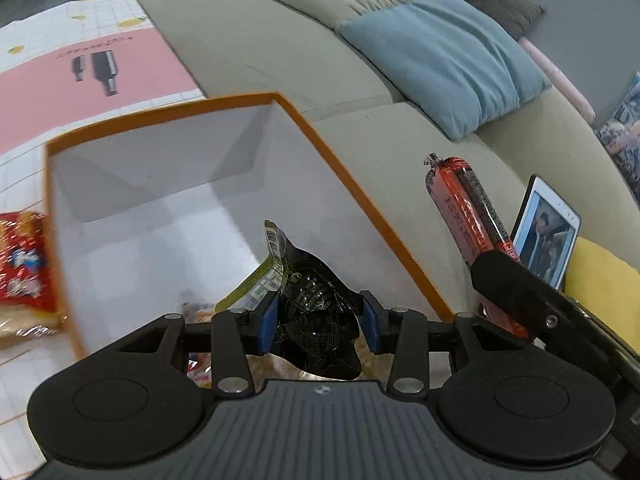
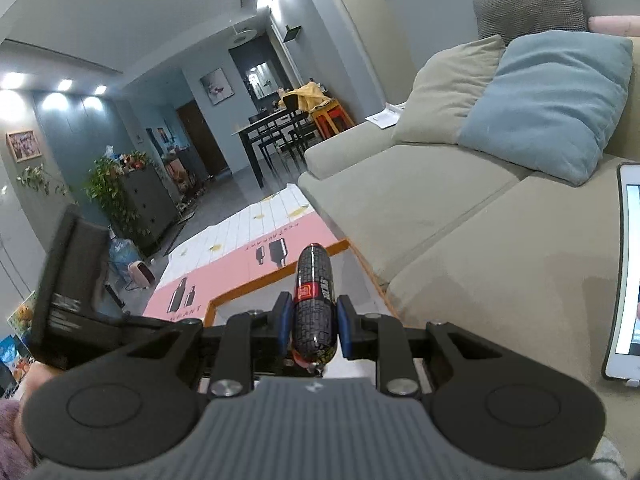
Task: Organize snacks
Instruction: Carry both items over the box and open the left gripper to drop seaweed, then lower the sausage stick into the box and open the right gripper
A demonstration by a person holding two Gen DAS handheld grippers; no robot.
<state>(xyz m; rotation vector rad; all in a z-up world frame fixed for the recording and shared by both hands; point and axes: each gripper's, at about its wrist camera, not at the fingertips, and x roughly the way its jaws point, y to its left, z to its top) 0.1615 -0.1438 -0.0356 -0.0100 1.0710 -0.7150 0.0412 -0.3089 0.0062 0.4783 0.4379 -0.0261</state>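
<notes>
Beige fabric sofa, left claw pinching crinkled black packet, right claw gripping glossy sausage stick

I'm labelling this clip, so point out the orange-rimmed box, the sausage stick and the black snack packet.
orange-rimmed box (image 1: 352, 184), left wrist view, right rim
sausage stick (image 2: 314, 308), right wrist view, mid-body
black snack packet (image 1: 316, 304), left wrist view, crumpled middle

Orange-rimmed white box, black-and-green crinkled packet, red-and-black sausage stick, blue cushion, beige sofa.
</notes>
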